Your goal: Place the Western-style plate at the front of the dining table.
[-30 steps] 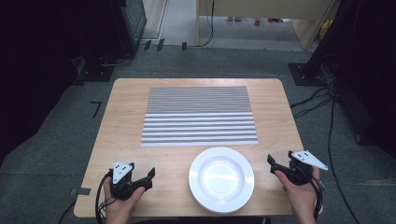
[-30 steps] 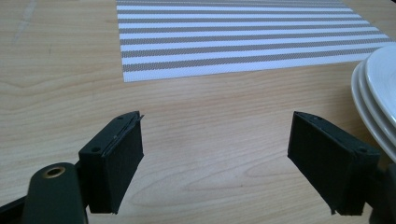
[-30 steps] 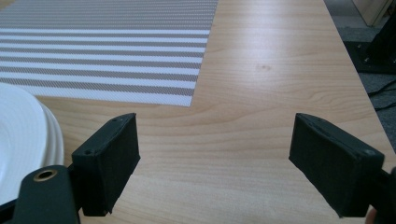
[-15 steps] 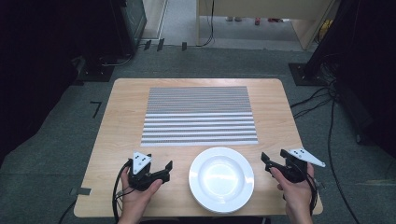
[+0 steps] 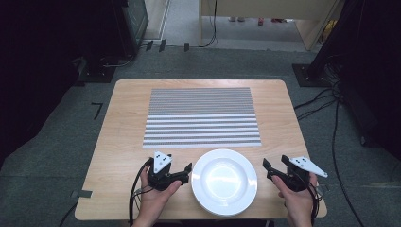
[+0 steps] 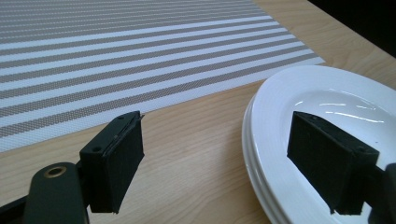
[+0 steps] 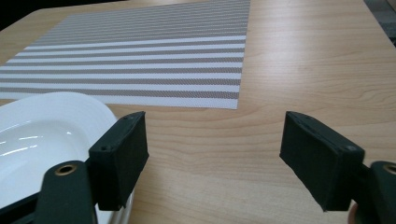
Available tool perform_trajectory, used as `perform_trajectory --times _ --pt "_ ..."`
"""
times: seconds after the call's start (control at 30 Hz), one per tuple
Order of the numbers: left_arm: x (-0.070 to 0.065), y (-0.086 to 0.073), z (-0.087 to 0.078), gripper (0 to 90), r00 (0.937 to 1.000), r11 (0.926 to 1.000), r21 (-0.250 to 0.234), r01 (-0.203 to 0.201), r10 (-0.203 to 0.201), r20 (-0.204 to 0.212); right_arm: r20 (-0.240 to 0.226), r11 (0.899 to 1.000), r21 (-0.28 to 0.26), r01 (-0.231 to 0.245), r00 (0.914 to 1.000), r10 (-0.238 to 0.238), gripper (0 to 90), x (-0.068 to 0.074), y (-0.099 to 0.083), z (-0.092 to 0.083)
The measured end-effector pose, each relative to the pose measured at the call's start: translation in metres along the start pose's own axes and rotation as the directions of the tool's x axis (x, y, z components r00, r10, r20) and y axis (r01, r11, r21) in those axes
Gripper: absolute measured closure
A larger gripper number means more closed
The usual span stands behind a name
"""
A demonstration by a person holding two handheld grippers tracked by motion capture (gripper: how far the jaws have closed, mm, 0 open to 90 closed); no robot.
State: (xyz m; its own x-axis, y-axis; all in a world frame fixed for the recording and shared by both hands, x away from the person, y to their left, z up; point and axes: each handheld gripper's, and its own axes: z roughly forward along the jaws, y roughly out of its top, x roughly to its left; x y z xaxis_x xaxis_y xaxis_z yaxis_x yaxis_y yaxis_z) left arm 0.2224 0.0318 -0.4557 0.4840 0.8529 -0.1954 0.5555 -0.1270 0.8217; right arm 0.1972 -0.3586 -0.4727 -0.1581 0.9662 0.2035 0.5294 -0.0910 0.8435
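Left hand-held gripper (image 5: 185, 171) moved beside plate (image 5: 224, 181); left gripper view shows stacked rims.

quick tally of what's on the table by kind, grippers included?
Plates: 1, white plate
Placemats: 1, striped placemat
Grippers: 2, left gripper and right gripper, both with jaws apart, one at each side of the plate
Total: 4
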Motion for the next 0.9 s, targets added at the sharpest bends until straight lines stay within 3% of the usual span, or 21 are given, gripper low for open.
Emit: perform_trajectory --times 0.1,0.23,0.27,0.3,0.37,0.5,0.63,0.7,0.73,0.83,0.9 --pt "-0.001 -0.002 0.000 18.5 0.9999 1.0000 0.000 0.006 -0.006 0.015 0.009 1.000 -0.019 -0.003 1.0000 0.003 34.1 0.004 -0.003 0.000" --pt "-0.003 -0.006 0.000 18.5 0.9990 0.9999 0.007 0.009 -0.009 0.044 -0.034 1.000 -0.024 -0.013 0.9994 0.012 39.9 0.009 -0.005 0.000" --pt "-0.006 -0.009 0.001 18.7 0.9982 0.9999 0.014 0.003 -0.004 0.060 -0.073 1.000 -0.025 0.006 0.9973 -0.007 43.4 0.013 -0.006 0.000" --pt "-0.007 -0.010 0.002 19.4 0.9978 0.9999 0.016 0.001 -0.002 0.066 -0.084 1.000 -0.025 0.013 0.9963 -0.015 46.8 0.015 -0.007 0.001" --pt "-0.010 -0.012 0.003 21.9 0.9971 0.9998 0.020 -0.004 0.002 0.075 -0.124 0.999 -0.035 0.033 0.9915 -0.037 51.6 0.018 -0.008 0.001" --pt "-0.013 -0.017 0.006 27.2 0.9946 0.9991 0.037 -0.021 0.017 0.102 -0.179 0.999 -0.029 0.028 0.9833 -0.033 55.5 0.022 -0.008 0.001" --pt "-0.016 -0.023 0.008 43.8 0.9894 0.9988 0.044 -0.023 0.017 0.144 -0.223 1.000 -0.019 0.016 0.9747 -0.020 57.4 0.022 -0.011 0.005" --pt "-0.017 -0.024 0.008 45.5 0.9888 0.9985 0.048 -0.025 0.017 0.148 -0.241 1.000 -0.008 0.015 0.9704 -0.017 58.1 0.022 -0.012 0.006" --pt "-0.018 -0.027 0.009 45.5 0.9882 0.9980 0.057 -0.027 0.018 0.152 -0.266 0.999 0.027 0.018 0.9640 -0.010 60.0 0.023 -0.014 0.009" --pt "-0.019 -0.029 0.010 45.9 0.9879 0.9974 0.066 -0.029 0.018 0.154 -0.269 0.999 0.047 0.018 0.9631 -0.005 63.2 0.024 -0.016 0.011" --pt "-0.021 -0.030 0.011 46.1 0.9883 0.9967 0.072 -0.038 0.026 0.150 -0.289 0.999 0.054 -0.001 0.9573 0.017 69.2 0.023 -0.018 0.013"
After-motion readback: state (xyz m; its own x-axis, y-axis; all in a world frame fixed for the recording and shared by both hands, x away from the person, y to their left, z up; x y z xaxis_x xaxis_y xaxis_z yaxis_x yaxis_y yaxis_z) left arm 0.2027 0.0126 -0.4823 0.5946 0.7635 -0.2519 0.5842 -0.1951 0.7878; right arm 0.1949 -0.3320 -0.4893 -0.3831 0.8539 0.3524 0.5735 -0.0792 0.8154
